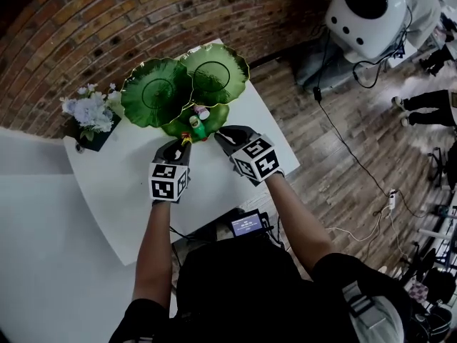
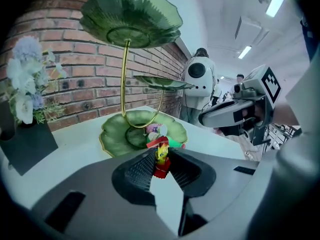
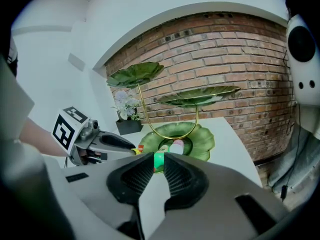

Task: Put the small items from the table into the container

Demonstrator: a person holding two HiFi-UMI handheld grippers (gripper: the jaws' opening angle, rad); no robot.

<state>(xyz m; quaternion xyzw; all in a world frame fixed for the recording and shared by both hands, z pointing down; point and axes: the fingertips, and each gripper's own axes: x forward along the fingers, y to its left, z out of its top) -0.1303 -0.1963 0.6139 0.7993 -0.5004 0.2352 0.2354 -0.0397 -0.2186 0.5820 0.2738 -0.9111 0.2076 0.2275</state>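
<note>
A three-tier green leaf dish stand stands on the white table. Its bottom dish holds a pink-and-white item and, at its front, a green item. My left gripper hovers just before the dish, shut on a red-and-yellow wrapped sweet. My right gripper is beside it, jaws narrowly apart. The green item shows in their gap. Whether the pads press on anything is unclear.
A black pot of pale flowers sits at the table's left by the brick wall. The two upper leaf plates overhang the bottom dish. A white rounded machine, cables and a person's legs are on the wooden floor to the right.
</note>
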